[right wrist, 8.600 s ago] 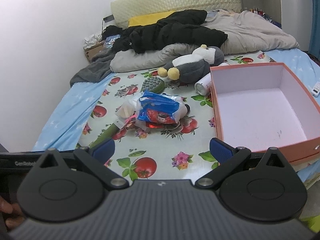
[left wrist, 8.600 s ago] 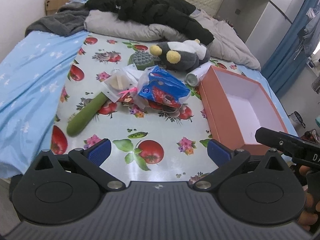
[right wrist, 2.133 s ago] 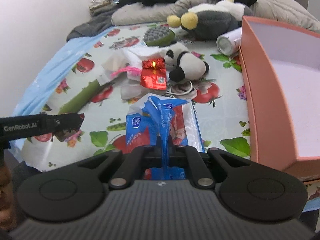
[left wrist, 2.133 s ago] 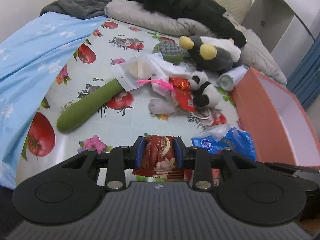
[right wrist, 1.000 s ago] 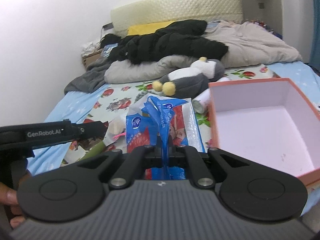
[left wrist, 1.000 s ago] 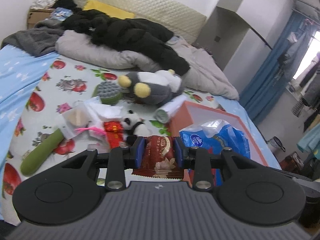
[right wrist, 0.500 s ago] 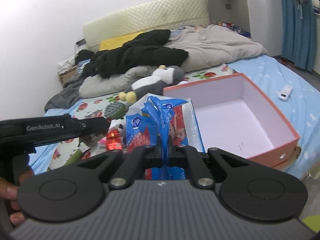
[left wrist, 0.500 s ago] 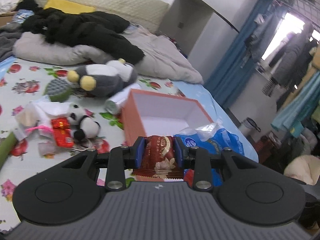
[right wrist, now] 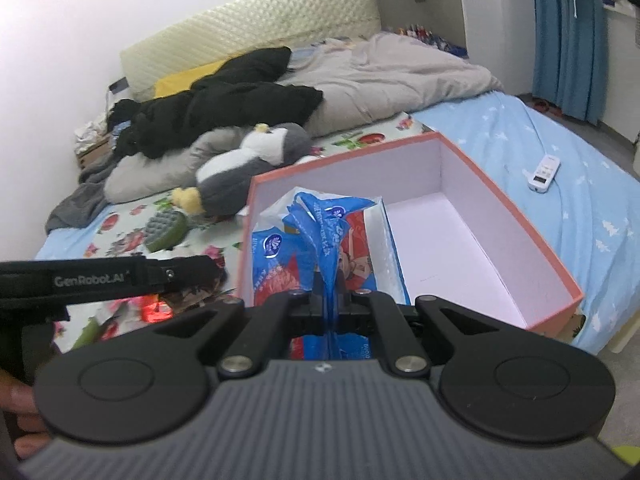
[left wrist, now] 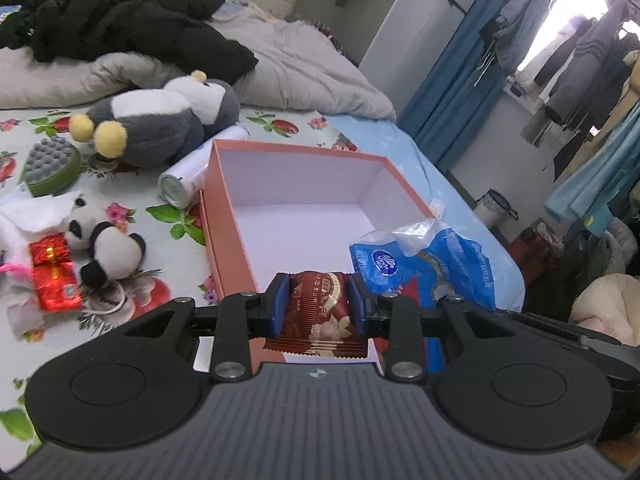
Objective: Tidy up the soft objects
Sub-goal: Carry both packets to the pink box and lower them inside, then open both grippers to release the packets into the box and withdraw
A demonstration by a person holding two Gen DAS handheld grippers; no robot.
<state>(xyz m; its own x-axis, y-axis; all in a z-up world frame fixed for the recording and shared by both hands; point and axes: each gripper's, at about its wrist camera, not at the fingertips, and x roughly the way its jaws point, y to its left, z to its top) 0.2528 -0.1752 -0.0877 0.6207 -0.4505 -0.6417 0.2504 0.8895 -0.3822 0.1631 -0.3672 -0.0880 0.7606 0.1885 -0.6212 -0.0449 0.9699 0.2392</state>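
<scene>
Two loads are up at once: my left hand-held gripper (left wrist: 318, 304) pinches a red snack packet (left wrist: 318, 312), my right hand-held gripper (right wrist: 331, 306) is clamped on the blue plastic bag (right wrist: 320, 236), both over the open orange box (left wrist: 230, 216) for dropping in. The plush penguin (left wrist: 160, 120), panda (left wrist: 104, 240) and can (left wrist: 176, 190) lie on the bed beside it, nothing blocking.

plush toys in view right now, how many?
2. A grey penguin plush lies on the bed behind the orange box; a small panda plush lies left of that box. More may be hidden under the clutter.
</scene>
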